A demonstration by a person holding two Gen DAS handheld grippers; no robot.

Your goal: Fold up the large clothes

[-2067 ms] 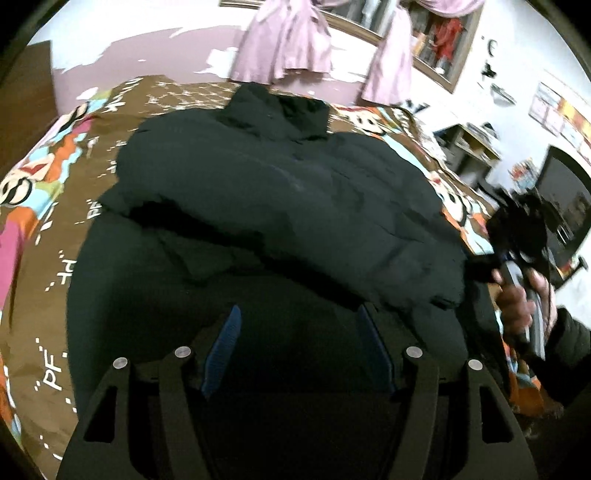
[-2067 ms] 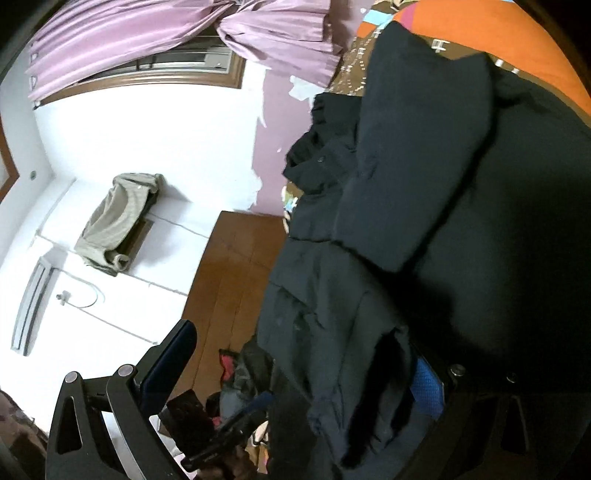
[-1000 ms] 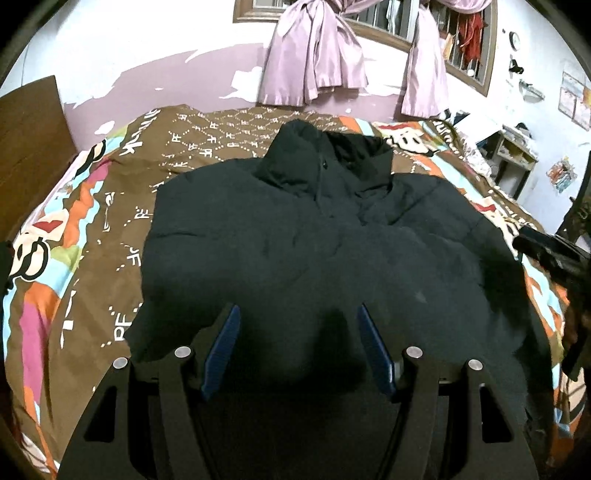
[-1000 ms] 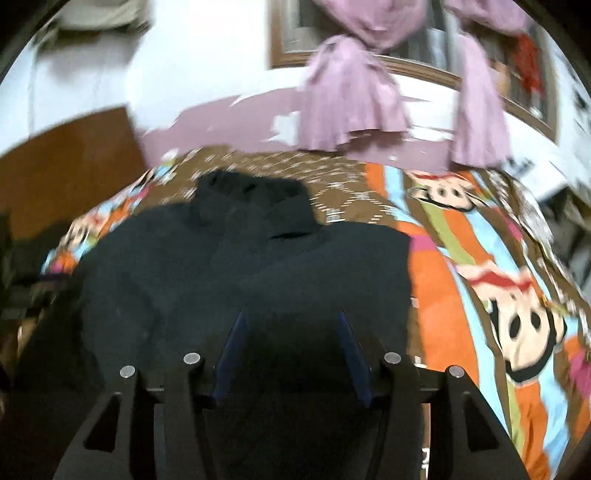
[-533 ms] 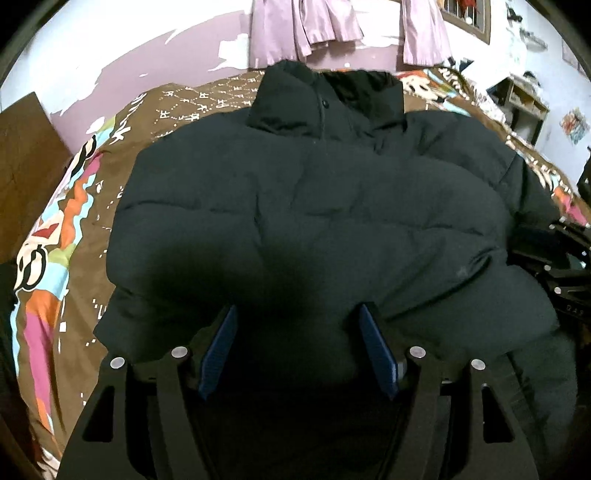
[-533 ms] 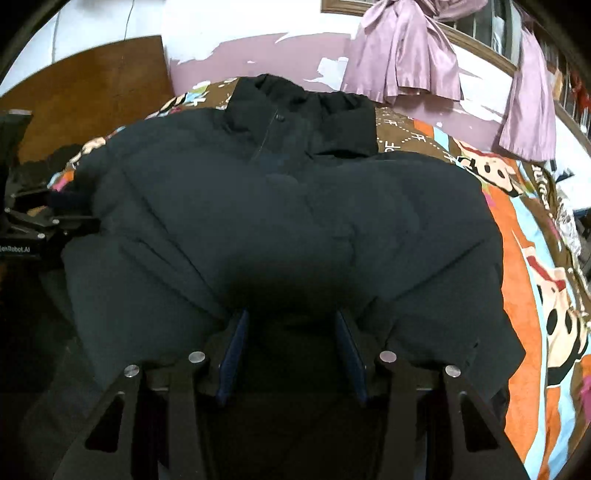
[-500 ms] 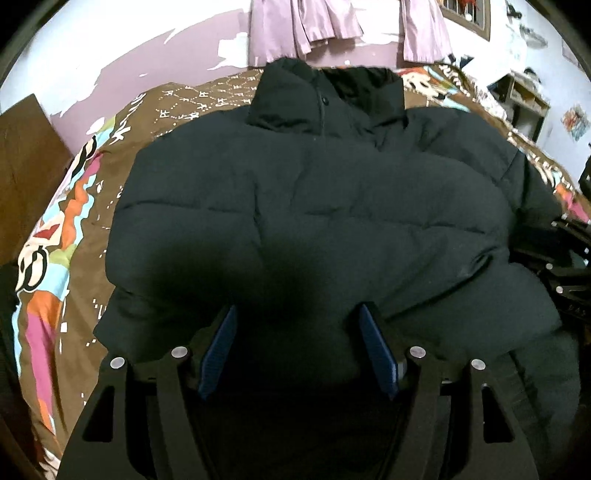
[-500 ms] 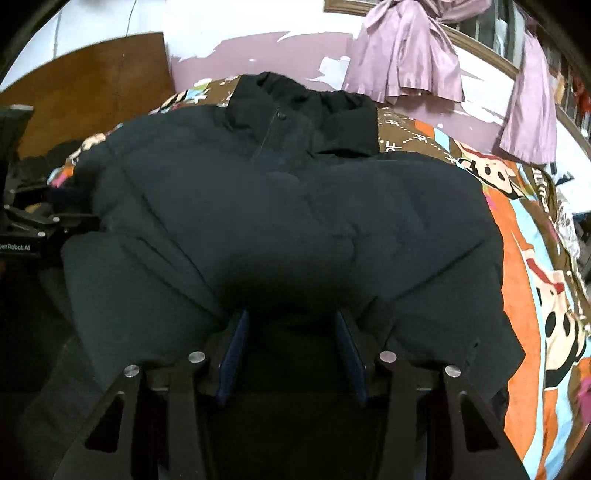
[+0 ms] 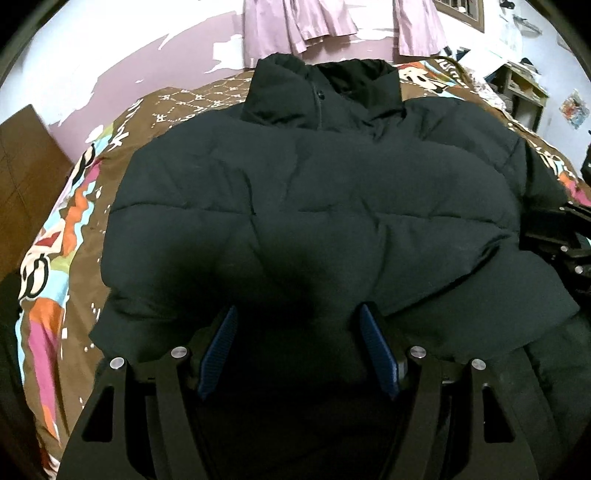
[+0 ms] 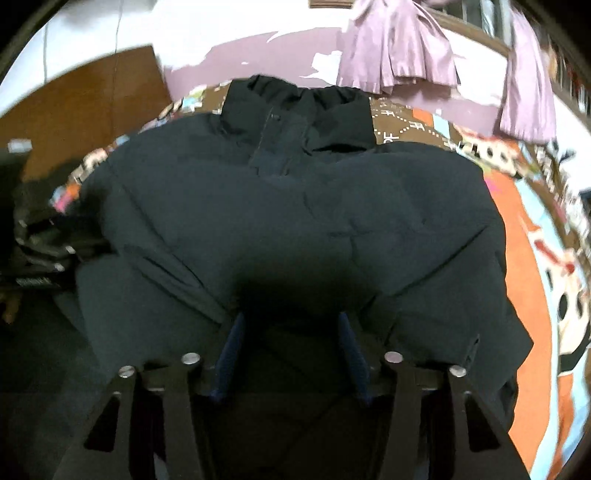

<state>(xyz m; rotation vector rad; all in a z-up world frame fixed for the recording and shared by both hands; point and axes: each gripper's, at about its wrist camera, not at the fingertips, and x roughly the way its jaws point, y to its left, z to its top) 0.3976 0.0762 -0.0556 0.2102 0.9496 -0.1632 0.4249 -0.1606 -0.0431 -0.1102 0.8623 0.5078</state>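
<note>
jacket: the dark puffer jacket (image 9: 314, 206) lies spread front-up on the bed (image 9: 66, 236), its collar (image 9: 325, 88) toward the curtains (image 9: 295, 26); the hem runs under both cameras.
left tongs: the left tongs (image 9: 299, 347) are spread wide over the near hem, blue pads either side of a fabric bulge; nothing is pinched.
right tongs: the right tongs (image 10: 290, 350) are likewise released, pads apart, above the hem on the jacket's other half.
state of fold: body flat; a sleeve seems tucked across on each side, though dark fabric makes it hard to tell.
risk: puffy filling springs back, so a shallow bite on the hem could catch only the top layer, letting the back drag behind.
risk 2: uneven lifts by the two sides would skew the fold line.
</note>
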